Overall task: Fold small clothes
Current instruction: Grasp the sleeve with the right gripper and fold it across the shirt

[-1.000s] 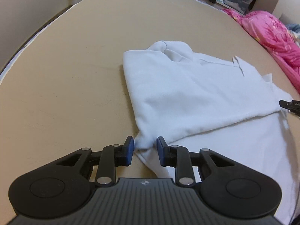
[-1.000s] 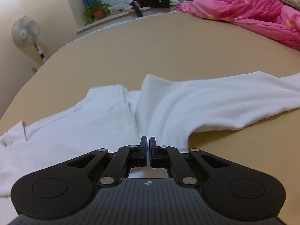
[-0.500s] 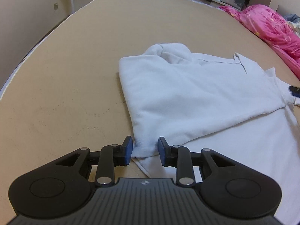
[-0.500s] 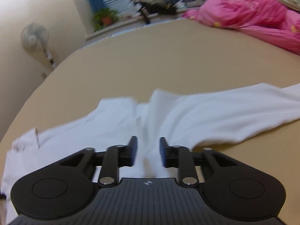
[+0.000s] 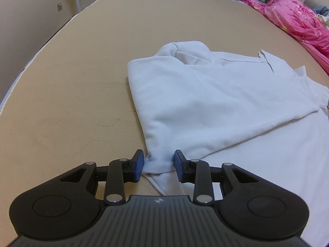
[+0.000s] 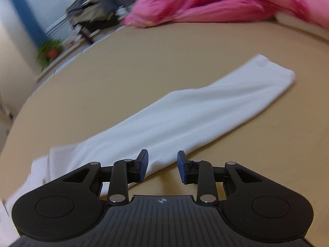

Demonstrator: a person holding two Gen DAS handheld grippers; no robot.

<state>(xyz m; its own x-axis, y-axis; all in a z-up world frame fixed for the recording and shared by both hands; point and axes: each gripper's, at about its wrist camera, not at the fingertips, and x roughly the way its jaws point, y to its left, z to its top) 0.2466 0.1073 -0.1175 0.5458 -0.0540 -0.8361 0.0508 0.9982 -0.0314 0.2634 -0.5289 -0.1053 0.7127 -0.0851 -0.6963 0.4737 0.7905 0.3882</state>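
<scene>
Shirt (image 5: 205,107): white, long-sleeved, lying on the tan bed (image 5: 82,72); its left part is folded over onto the body, and the collar (image 5: 267,61) shows at the far right of the left wrist view.
Fold corner (image 5: 156,162): the near corner of the folded layer sits between the left gripper's blue pads, over a lower layer whose hem runs on toward the camera.
Sleeve (image 6: 185,115): in the right wrist view it lies flat and stretched out on the bed, running from lower left to its cuff (image 6: 273,72) at upper right.
Left gripper (image 5: 158,163): jaws spread, pads on either side of the fold corner — the left pad just at the cloth's edge, the right pad beside it, neither pinching it.
Right gripper (image 6: 163,165): jaws spread and holding nothing; the near edge of the sleeve passes behind the left finger and partway into the gap, with bare bed before the right finger.
Quilt (image 5: 298,22): pink, bunched on the far right of the bed, apart from the shirt.
Background: the right wrist view is blurred — a potted plant (image 6: 49,51) and blue curtain (image 6: 24,12) can be made out at upper left.
</scene>
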